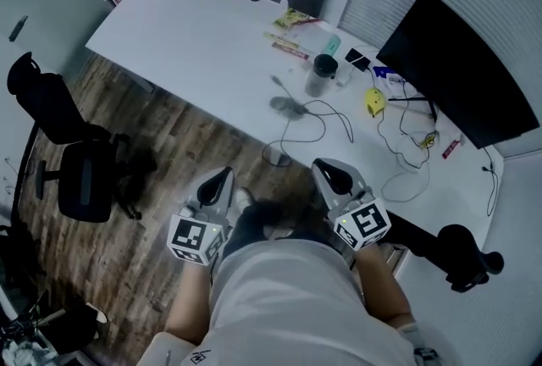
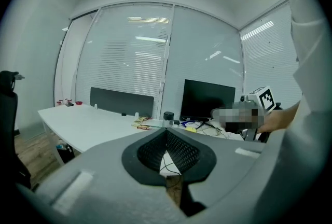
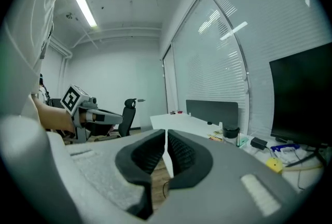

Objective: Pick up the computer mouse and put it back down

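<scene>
Torso in a white shirt point(image 1: 296, 305) fills the bottom centre of the head view. Just above it we see both tools held close to the body.

The left gripper point(image 1: 222, 176) sits lower centre-left and the right gripper point(image 1: 326, 166) lower centre-right. Both are over the wood floor point(image 1: 161, 135), short of the near edge of the white desk point(image 1: 195, 42).

Each gripper's own view shows its ribbed pads closed together at the tips. Neither has anything between them, so both are clenched and empty.

We take the small yellow cabled thing for the computer mouse point(image 1: 375, 102), though we can't be fully sure at this size. It lies on the desk right of centre in the head view, just below the foot of the black monitor point(image 1: 466, 76) and right of the dark cup point(image 1: 322, 73). It is untouched and well apart from both grippers, with the right one nearer. In the right gripper view it shows at the lower right, well off the line of the jaws.

Step, as we judge it: approach, with the pick-up not yet begun.

The next move calls for:
- carrying the right gripper up and right over the desk edge
- turning it toward the mouse
- spreading the jaws
- straddling the mouse's sides while keeping clear of its black cable point(image 1: 398, 144)
</scene>
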The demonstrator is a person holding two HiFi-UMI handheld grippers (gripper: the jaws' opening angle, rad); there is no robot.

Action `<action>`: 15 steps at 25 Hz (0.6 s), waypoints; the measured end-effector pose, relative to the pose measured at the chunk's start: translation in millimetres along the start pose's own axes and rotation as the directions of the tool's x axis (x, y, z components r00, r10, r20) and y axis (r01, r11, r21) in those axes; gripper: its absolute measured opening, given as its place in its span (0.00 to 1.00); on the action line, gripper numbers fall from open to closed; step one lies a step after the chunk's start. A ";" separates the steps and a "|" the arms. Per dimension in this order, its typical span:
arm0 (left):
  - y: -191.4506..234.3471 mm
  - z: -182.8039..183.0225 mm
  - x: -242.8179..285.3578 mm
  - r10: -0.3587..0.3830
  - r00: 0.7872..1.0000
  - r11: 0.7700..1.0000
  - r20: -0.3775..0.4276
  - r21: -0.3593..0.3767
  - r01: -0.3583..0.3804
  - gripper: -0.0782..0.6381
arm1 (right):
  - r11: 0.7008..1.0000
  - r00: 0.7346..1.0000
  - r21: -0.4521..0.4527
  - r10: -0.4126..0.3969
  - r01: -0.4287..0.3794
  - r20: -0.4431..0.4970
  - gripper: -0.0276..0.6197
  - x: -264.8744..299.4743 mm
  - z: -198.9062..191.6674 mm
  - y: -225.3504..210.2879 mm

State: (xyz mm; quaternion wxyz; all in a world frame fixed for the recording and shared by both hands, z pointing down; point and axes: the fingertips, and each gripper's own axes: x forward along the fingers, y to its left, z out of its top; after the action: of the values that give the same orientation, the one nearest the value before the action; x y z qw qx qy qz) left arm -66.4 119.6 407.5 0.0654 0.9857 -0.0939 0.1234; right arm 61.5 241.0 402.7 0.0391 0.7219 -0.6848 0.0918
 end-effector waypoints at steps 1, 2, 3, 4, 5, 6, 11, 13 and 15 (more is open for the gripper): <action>10.2 2.4 4.9 -0.012 1.000 1.000 0.003 0.002 0.012 0.12 | 1.000 1.000 -0.002 -0.008 0.008 -0.006 0.07 10.1 2.1 -0.3; 21.1 4.7 9.4 -0.022 1.000 1.000 0.006 0.000 0.022 0.12 | 1.000 1.000 -0.005 -0.016 0.016 -0.013 0.07 20.7 4.1 -0.6; 32.5 7.3 13.5 -0.032 0.999 0.999 0.010 -0.007 0.032 0.12 | 1.000 0.999 -0.009 -0.025 0.024 -0.020 0.07 31.7 6.1 -0.9; 43.9 10.0 17.2 -0.041 0.999 0.999 0.015 -0.016 0.041 0.12 | 0.999 0.999 -0.013 -0.033 0.032 -0.026 0.07 42.7 8.4 -1.2; 54.8 12.8 20.6 -0.051 0.999 0.998 0.019 -0.023 0.051 0.12 | 0.999 0.999 -0.016 -0.041 0.041 -0.031 0.07 53.3 10.9 -1.9; 65.2 15.3 23.8 -0.061 0.998 0.998 0.023 -0.026 0.062 0.12 | 0.999 0.998 -0.018 -0.052 0.051 -0.034 0.07 63.3 13.6 -2.8; 111.7 18.7 34.0 -0.106 0.994 0.994 0.020 -0.032 0.106 0.12 | 0.996 0.994 -0.018 -0.093 0.092 -0.058 0.07 107.0 21.9 -3.4; 125.5 16.6 36.5 -0.116 0.993 0.993 0.015 -0.037 0.116 0.12 | 0.995 0.992 -0.020 -0.100 0.099 -0.072 0.07 120.0 20.6 -3.1; 137.3 13.4 39.1 -0.120 0.993 0.992 0.005 -0.045 0.120 0.12 | 0.994 0.990 -0.027 -0.105 0.103 -0.090 0.07 132.4 19.0 -4.4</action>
State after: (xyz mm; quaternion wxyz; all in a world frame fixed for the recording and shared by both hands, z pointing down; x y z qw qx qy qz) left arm -53.8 -22.7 419.2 0.0947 0.9880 -0.0372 0.1159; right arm 73.3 107.8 409.0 0.0830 0.7513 -0.6446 0.1150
